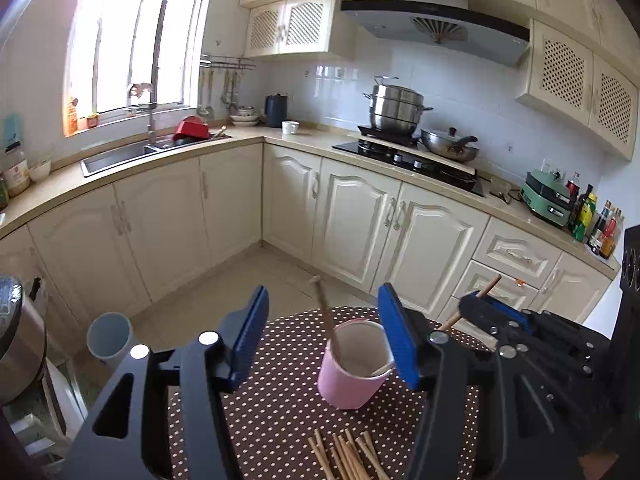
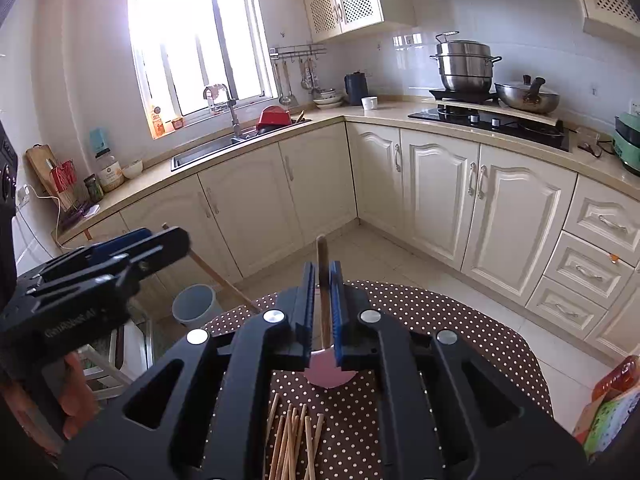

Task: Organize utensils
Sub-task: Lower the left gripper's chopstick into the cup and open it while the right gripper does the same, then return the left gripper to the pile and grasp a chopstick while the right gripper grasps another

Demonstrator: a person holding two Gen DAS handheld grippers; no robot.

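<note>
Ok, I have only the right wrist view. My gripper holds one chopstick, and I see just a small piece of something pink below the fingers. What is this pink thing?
Observer: In the left wrist view it is a pink cup, standing upright on the dotted tablecloth.
Operator: Is the cup empty?
Observer: No, one chopstick leans inside it, with its top well above the rim.
Operator: And is the left gripper holding the cup?
Observer: No. The left gripper is open, with one finger on each side of the cup.
</note>
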